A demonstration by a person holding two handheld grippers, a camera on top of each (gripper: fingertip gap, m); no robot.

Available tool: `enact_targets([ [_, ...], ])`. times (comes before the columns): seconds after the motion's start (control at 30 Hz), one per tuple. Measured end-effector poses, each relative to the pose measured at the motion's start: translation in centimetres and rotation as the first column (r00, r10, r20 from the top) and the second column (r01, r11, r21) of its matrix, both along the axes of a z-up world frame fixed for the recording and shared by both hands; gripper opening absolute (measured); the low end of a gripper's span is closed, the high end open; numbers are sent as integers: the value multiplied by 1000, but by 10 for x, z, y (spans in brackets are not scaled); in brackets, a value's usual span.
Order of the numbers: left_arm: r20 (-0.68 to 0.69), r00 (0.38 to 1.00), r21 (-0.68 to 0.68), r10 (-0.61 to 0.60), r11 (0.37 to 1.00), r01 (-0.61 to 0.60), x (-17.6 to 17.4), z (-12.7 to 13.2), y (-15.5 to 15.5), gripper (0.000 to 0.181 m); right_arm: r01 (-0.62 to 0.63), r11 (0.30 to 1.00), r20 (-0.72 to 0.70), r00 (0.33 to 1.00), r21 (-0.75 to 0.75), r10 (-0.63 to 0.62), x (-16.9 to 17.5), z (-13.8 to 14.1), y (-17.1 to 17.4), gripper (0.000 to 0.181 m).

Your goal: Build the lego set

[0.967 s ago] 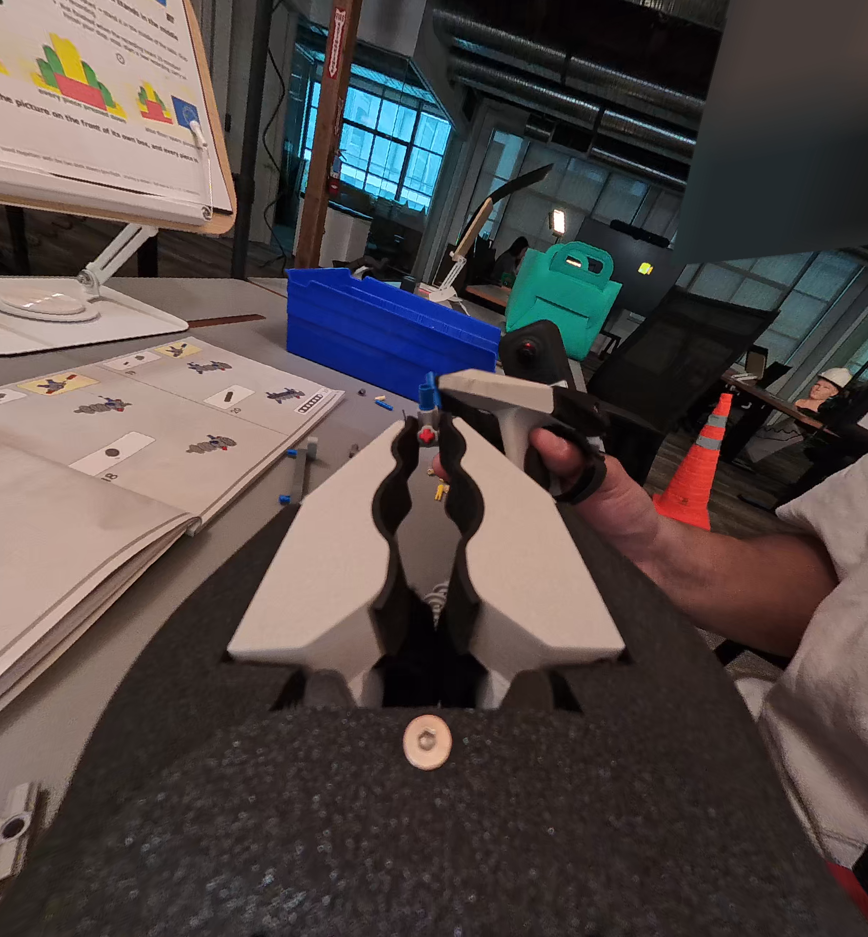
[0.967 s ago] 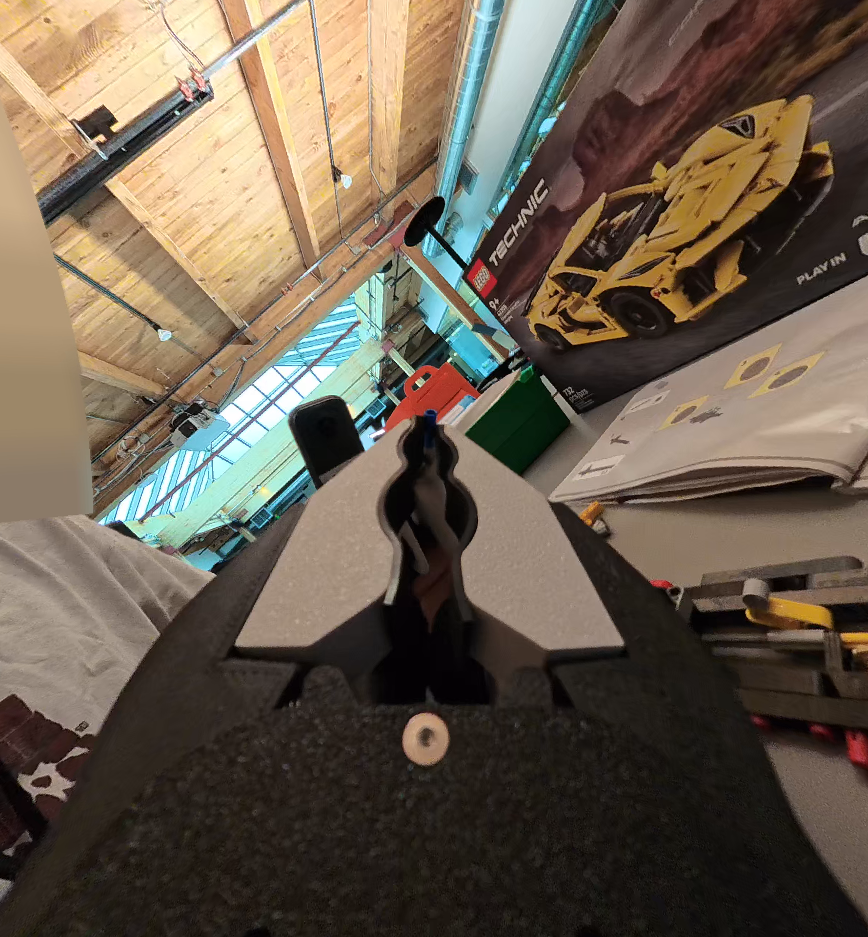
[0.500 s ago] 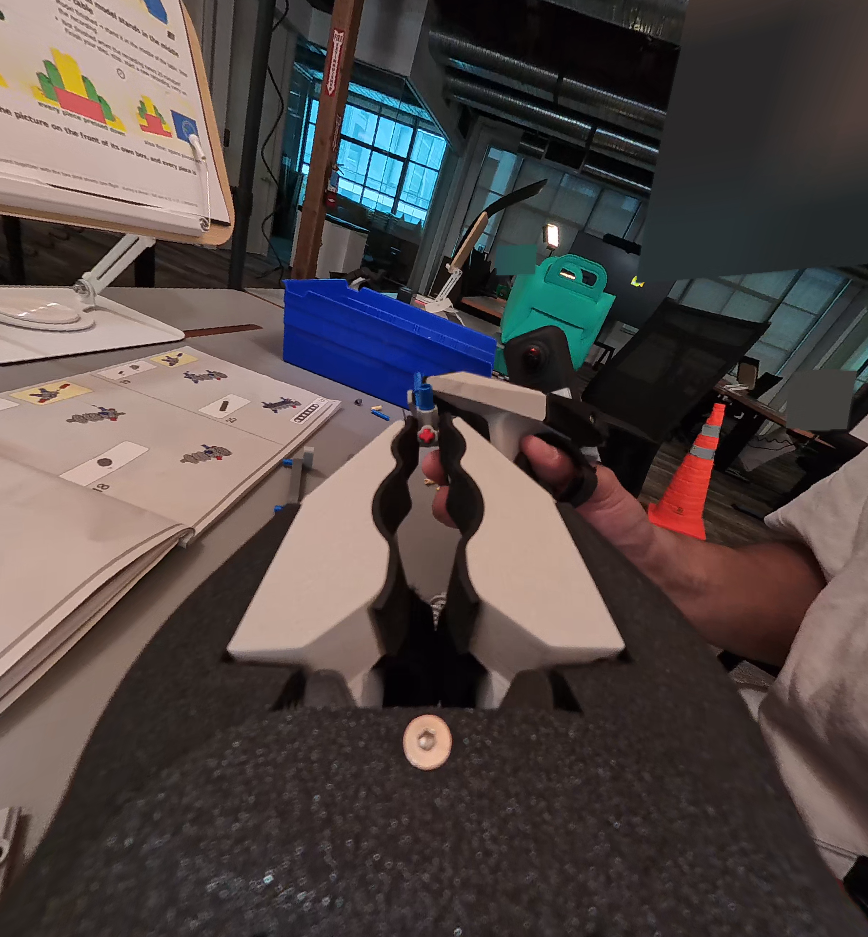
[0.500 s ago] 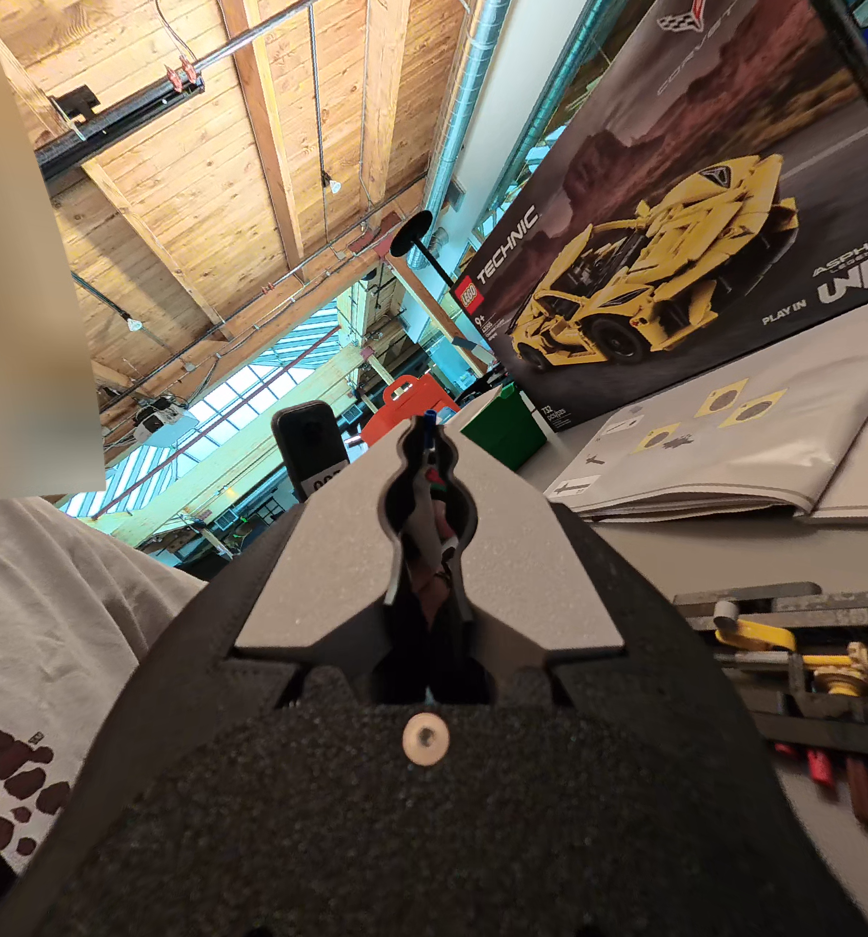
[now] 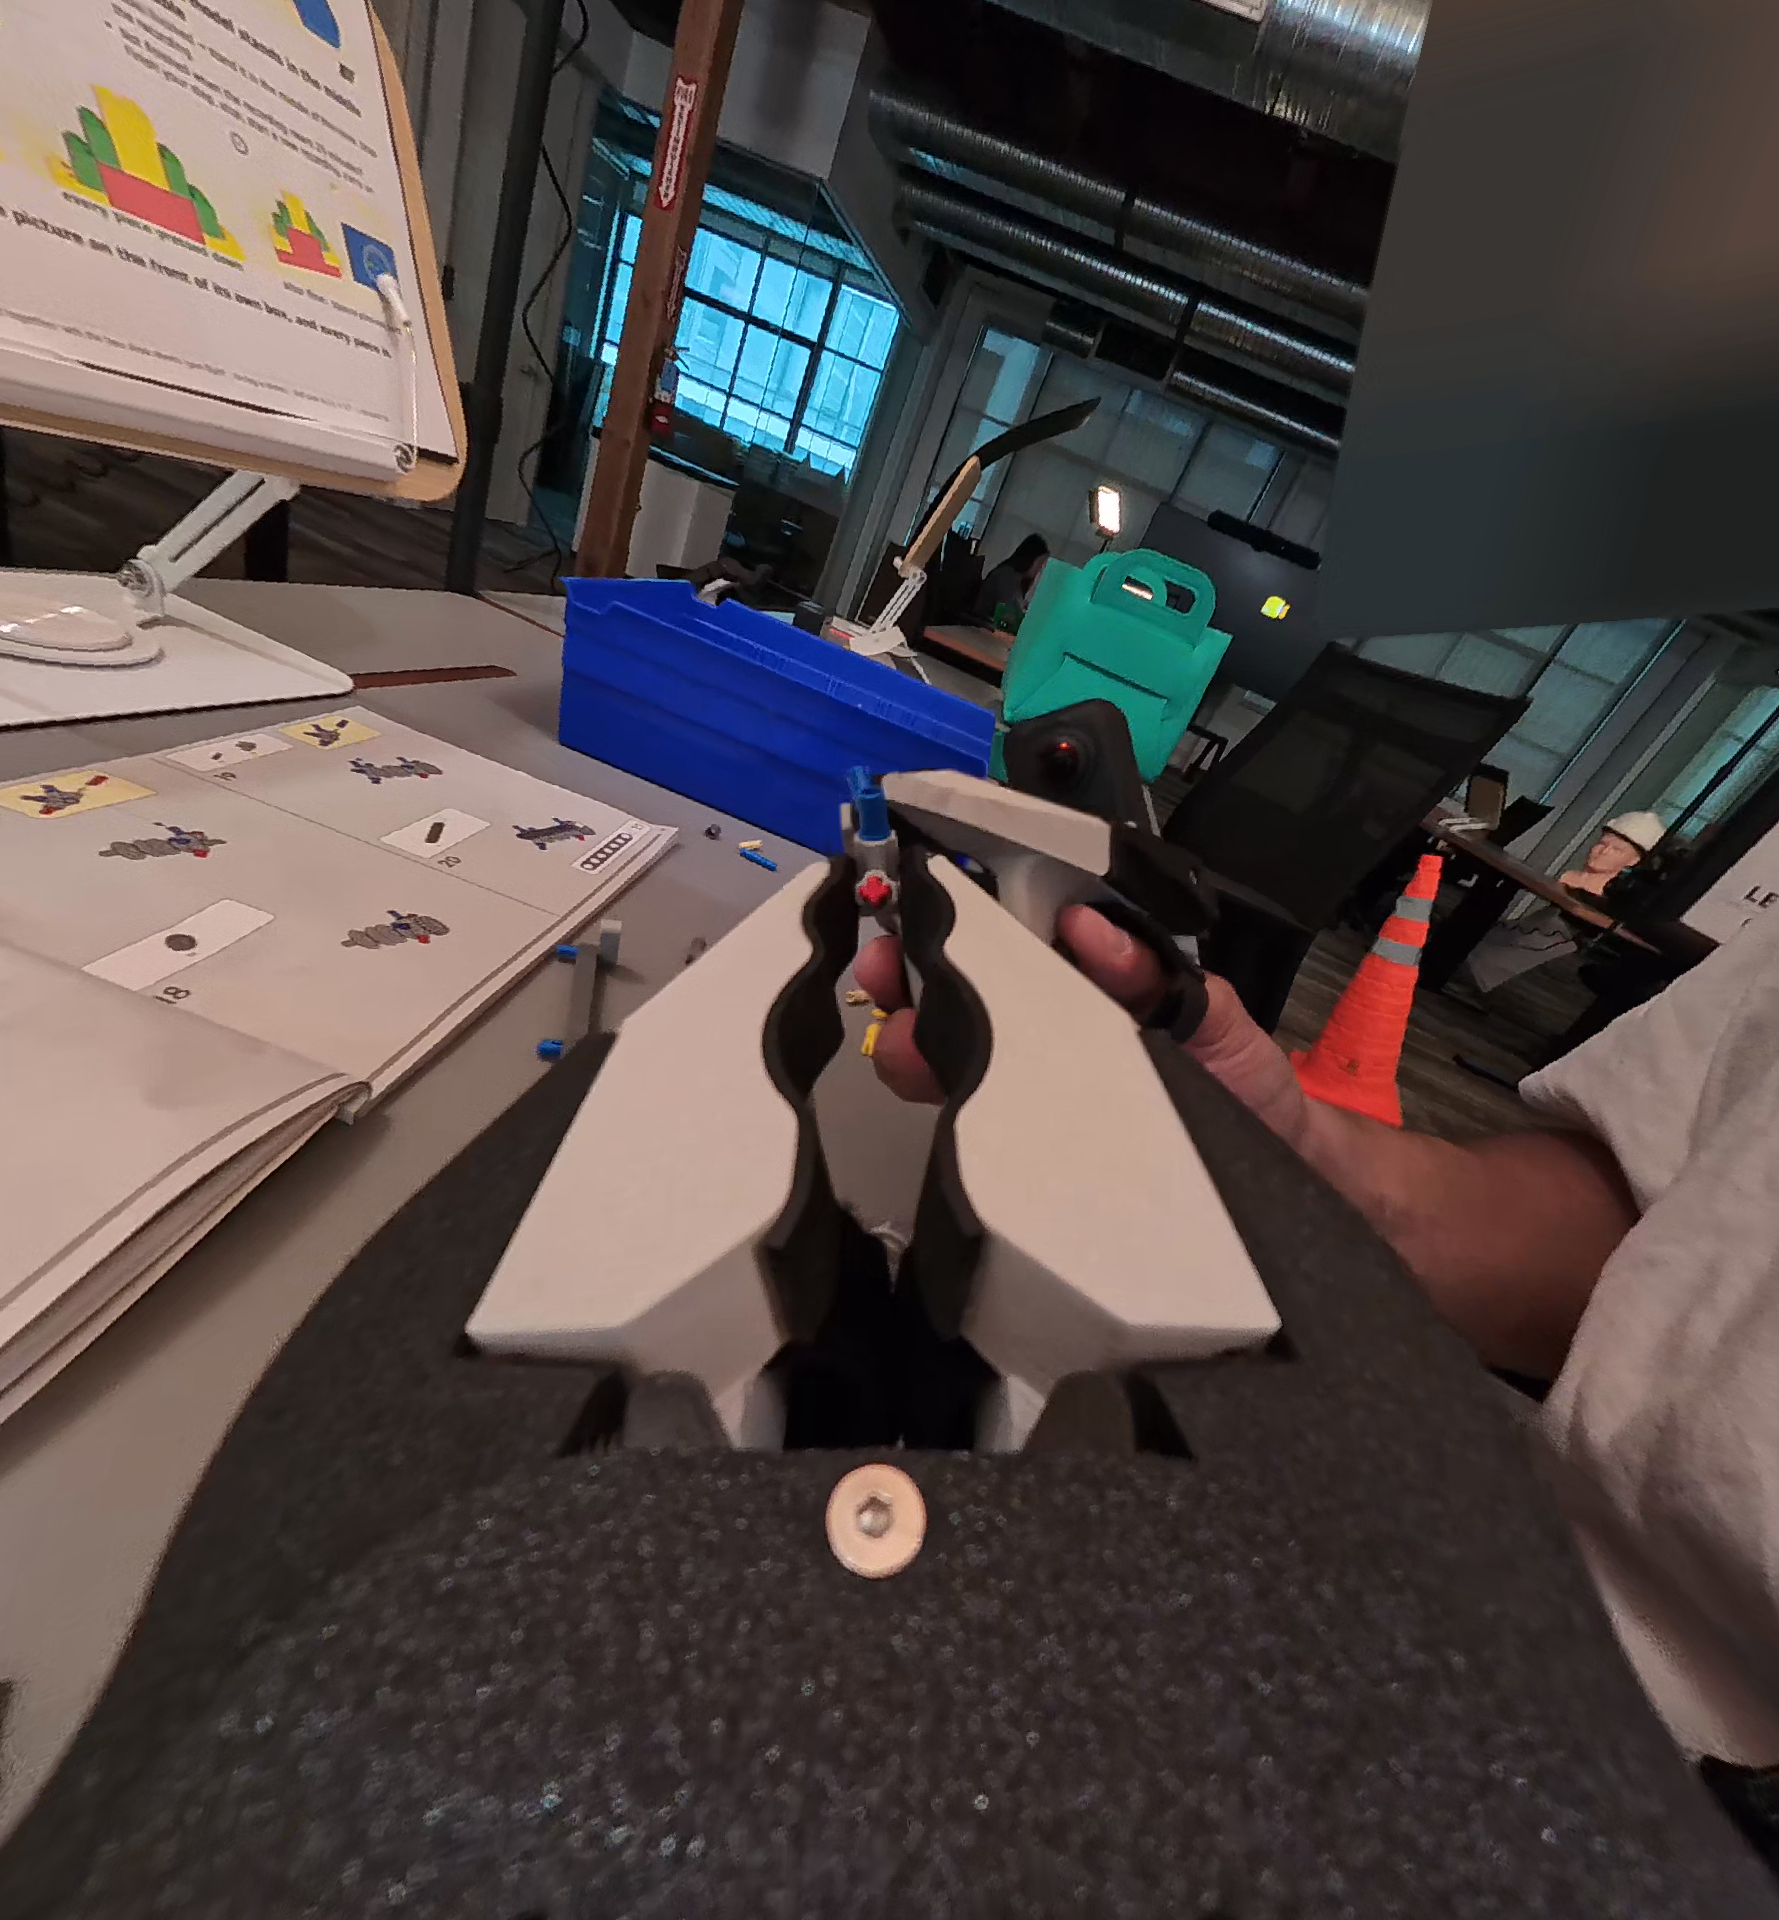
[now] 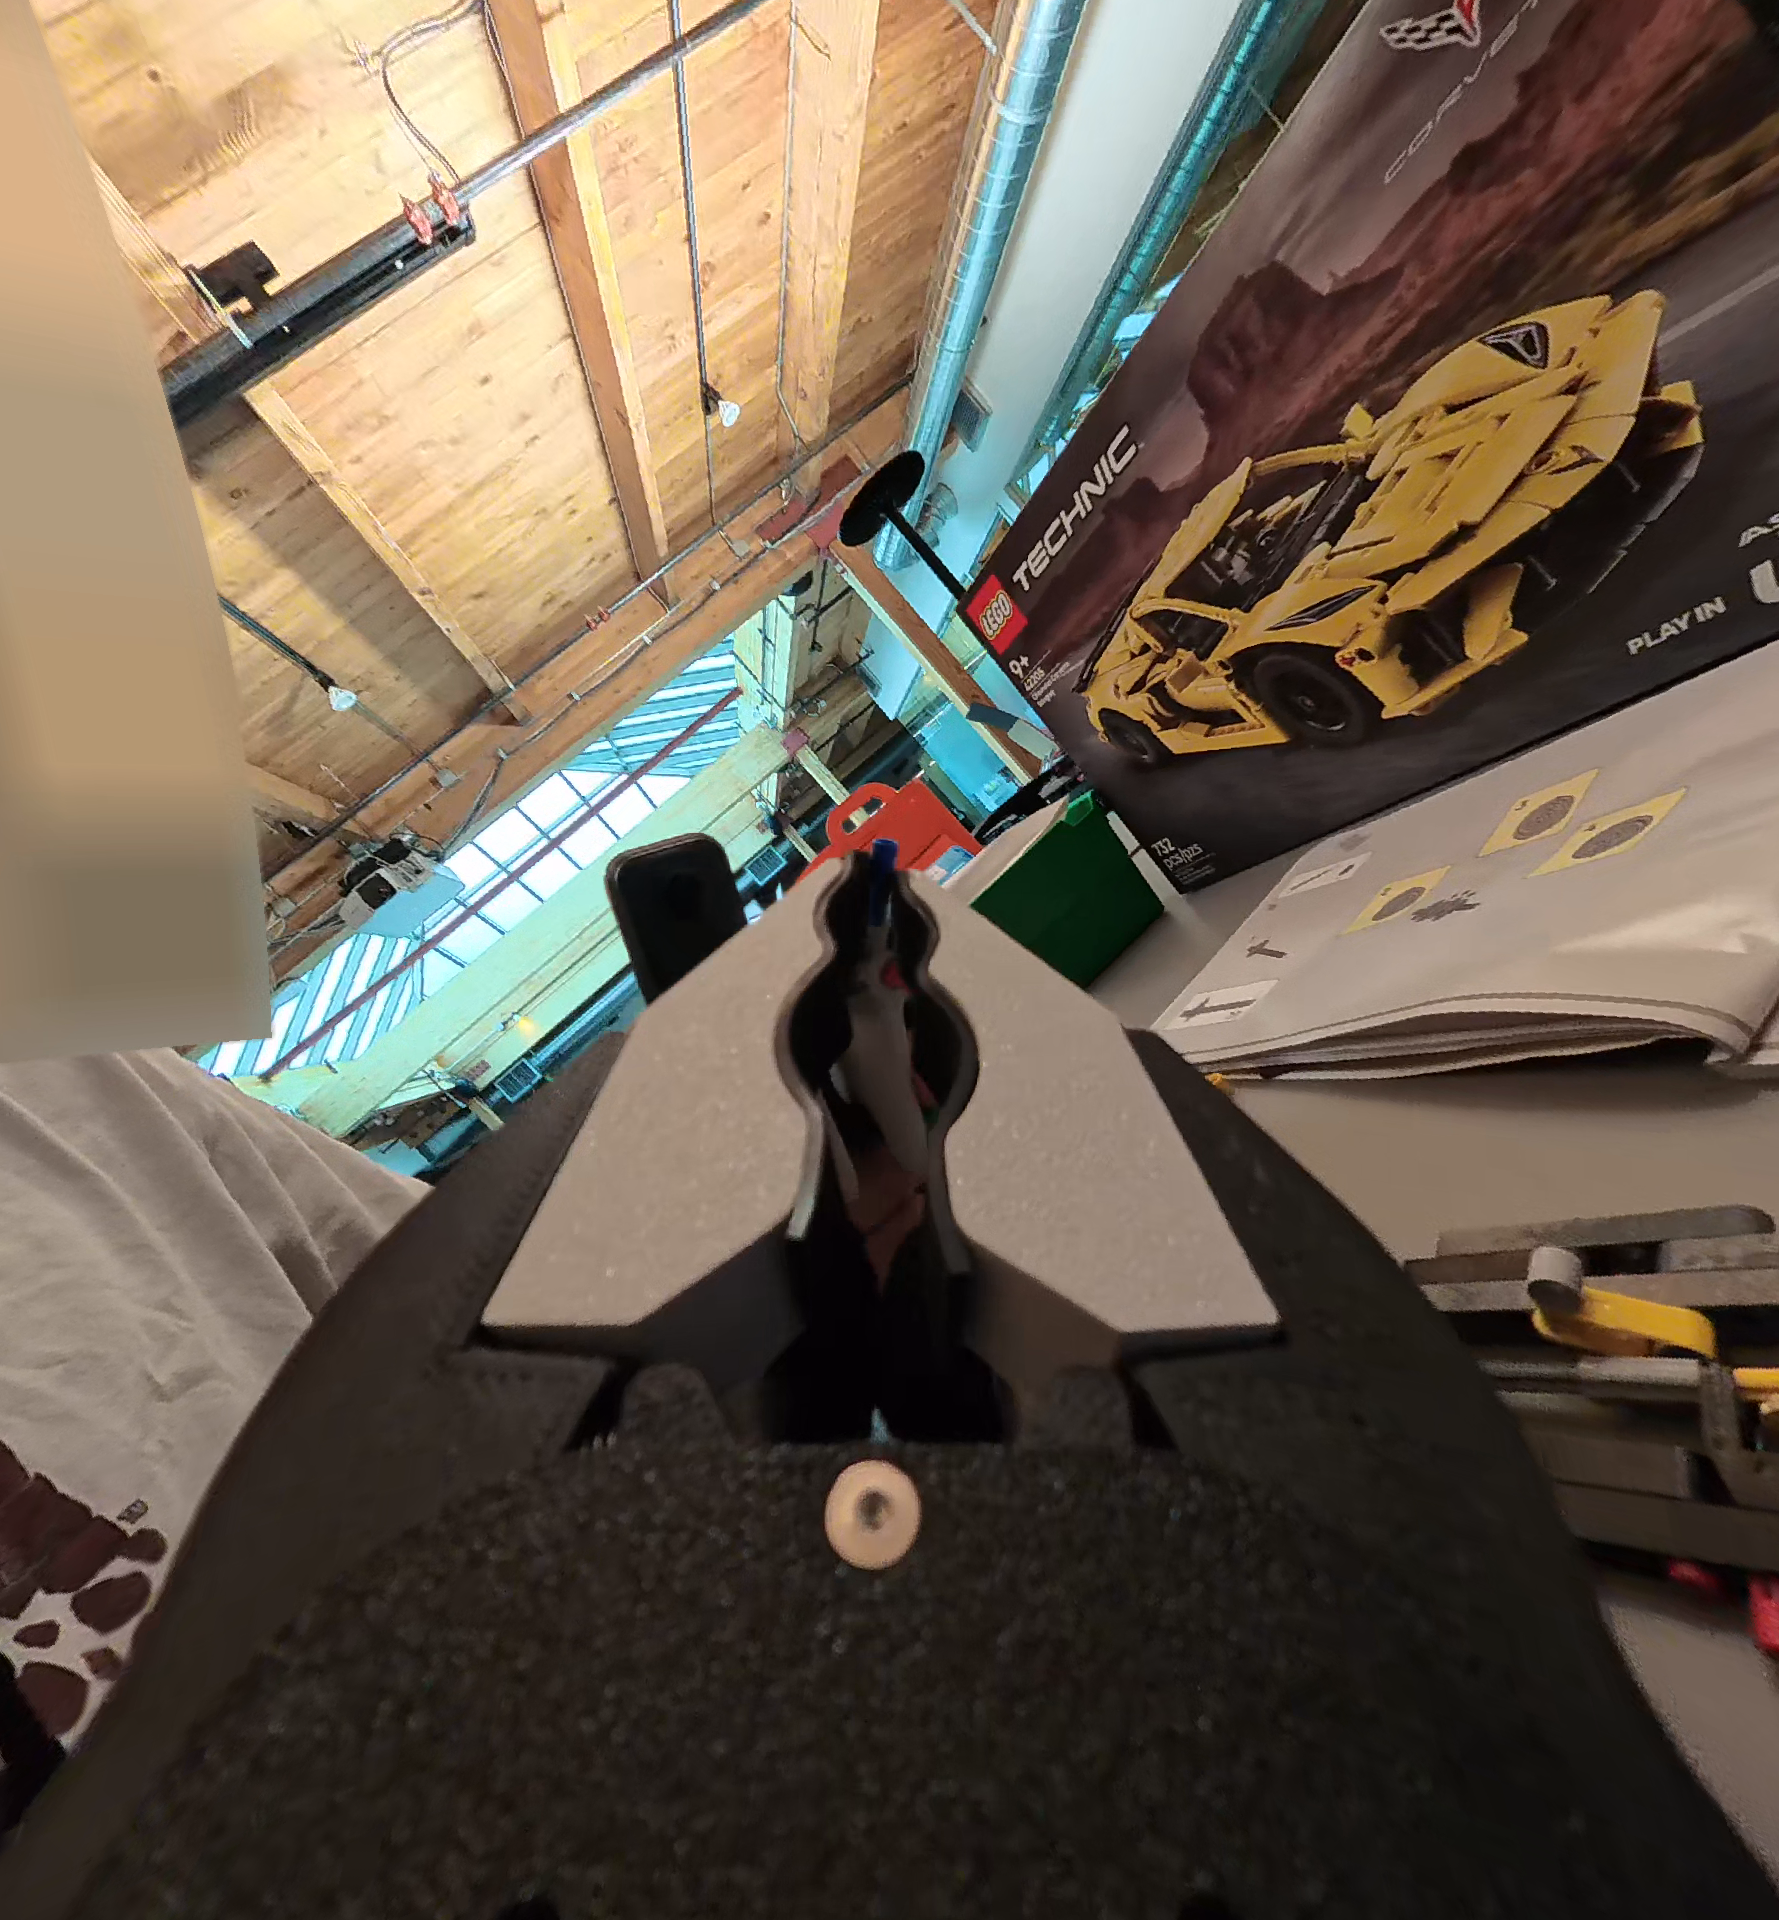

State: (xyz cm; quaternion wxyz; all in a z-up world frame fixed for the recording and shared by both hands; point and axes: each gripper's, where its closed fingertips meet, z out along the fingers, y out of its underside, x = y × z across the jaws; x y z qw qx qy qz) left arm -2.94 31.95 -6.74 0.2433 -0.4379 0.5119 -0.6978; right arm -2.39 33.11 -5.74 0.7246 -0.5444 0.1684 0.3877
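In the left wrist view my left gripper [image 5: 877, 883] is shut on a small grey lego connector with a red axle end [image 5: 872, 889], held in the air above the table. A blue pin [image 5: 869, 812] sticks up from the connector. My right gripper [image 5: 890, 800] comes in from the right, held by a hand [image 5: 1124, 956], with its tip at the blue pin. In the right wrist view my right gripper [image 6: 880, 883] is shut on the blue pin [image 6: 881, 885]. The left gripper's fingers [image 6: 890, 1049] show through the gap behind it.
An open instruction booklet [image 5: 241, 935] lies at the left, with a blue bin [image 5: 760, 707] and a paper stand [image 5: 168, 208] behind it. Small loose pieces [image 5: 760, 854] and a grey beam [image 5: 586, 977] lie on the table. The lego box [image 6: 1436, 468], a green box [image 6: 1061, 904] and a partly built chassis [image 6: 1643, 1382] are at the right. Left and right tips are no more than a few centimetres apart.
Both grippers stay joined at the small piece. The right gripper has tilted a little, so the box and chassis have shifted in its view. The left view has barely moved.
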Motion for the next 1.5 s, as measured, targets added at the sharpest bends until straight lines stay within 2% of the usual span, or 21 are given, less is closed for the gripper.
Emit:
enact_targets([
  [0.13,-10,1000,-5,2,1000,-2,1,-2,1,6,2,1000,4,1000,-15,-2,1,-2,2,2],
  [0.33,8,996,136,88,987,-88,3,-6,3,6,20,999,-6,1000,-33,-20,3,-5,4,2],
  [0.43,24,991,189,133,973,-135,5,-6,4,6,34,999,-60,998,-25,-36,5,-5,4,2],
  [0.73,30,983,137,183,973,-186,7,-2,6,7,145,989,-155,978,35,-137,7,-2,5,2],
  [1.5,38,980,162,197,966,-200,7,-2,8,6,148,989,-93,985,28,-145,6,-2,5,2],
])
